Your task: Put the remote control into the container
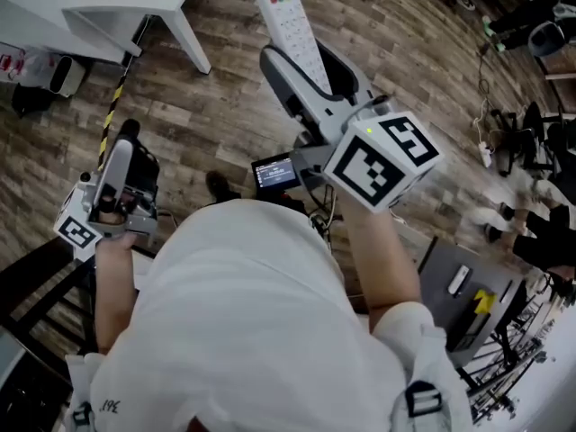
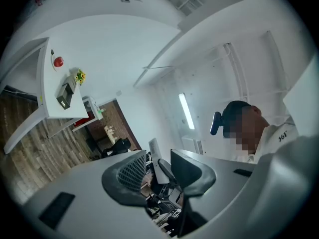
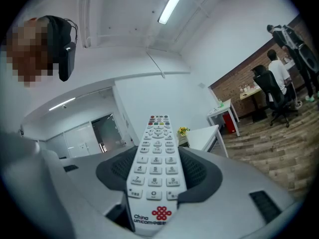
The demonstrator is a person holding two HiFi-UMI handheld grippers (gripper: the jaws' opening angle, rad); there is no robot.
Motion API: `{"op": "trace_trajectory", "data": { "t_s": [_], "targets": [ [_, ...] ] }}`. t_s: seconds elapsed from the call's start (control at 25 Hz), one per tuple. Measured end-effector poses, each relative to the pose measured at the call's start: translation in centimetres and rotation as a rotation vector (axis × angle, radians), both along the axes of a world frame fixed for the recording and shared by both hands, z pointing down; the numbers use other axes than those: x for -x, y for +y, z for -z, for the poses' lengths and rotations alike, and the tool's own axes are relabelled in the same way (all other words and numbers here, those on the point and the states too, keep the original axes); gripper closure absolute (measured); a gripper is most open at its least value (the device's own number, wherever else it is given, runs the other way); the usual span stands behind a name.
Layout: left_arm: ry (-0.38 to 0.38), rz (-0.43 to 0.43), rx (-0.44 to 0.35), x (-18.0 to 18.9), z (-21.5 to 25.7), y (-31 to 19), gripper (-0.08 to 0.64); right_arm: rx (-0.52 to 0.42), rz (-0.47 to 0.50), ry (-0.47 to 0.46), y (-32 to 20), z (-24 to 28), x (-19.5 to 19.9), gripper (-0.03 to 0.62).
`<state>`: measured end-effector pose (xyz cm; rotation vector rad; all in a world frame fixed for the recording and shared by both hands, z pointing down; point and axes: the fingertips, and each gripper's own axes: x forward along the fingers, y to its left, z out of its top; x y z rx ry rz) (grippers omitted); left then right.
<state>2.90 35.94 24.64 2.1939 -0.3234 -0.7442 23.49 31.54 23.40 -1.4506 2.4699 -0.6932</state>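
Observation:
A long white remote control (image 1: pixel 290 18) with rows of buttons sticks out forward from my right gripper (image 1: pixel 310 75), held over the wooden floor. In the right gripper view the remote (image 3: pixel 155 166) lies lengthwise between the two dark pads, which press on its sides, so this gripper is shut on it. My left gripper (image 1: pixel 124 144) hangs low at the left, its nose raised. Its jaws (image 2: pixel 160 173) stand apart with nothing between them. I cannot make out any container for certain; a small dark box (image 2: pixel 65 94) sits on a white table.
A white table (image 1: pixel 126 3) stands ahead to the left, with a red button (image 2: pixel 58 61) and yellow flowers (image 2: pixel 79 76) on it. People (image 3: pixel 275 76) sit at desks by a brick wall. A grey surface (image 1: pixel 450 304) with small items is at my lower right.

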Motion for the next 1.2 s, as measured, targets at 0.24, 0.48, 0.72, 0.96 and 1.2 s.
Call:
{"op": "trace_trajectory", "data": {
  "t_s": [0.24,0.48,0.72,0.96,1.2],
  "targets": [
    [-0.004,-0.007,0.0,-0.2,0.0,0.0,0.407,0.001,0.015,-0.002,0.1,0.1,0.5,0.35],
    [-0.002,-0.008,0.0,0.1,-0.1,-0.3,0.407,0.006,0.011,-0.011,-0.3,0.0,0.7,0.35],
    [0.0,-0.005,-0.002,0.5,-0.1,-0.6,0.407,0.013,0.008,-0.013,-0.7,0.0,1.1,0.35],
    [0.0,-0.004,-0.001,0.9,-0.1,-0.7,0.407,0.015,0.01,-0.012,-0.8,0.0,1.6,0.35],
    [0.002,-0.007,-0.001,1.6,-0.1,-0.8,0.407,0.023,0.003,-0.008,-0.8,-0.2,2.4,0.35]
  ]
}}
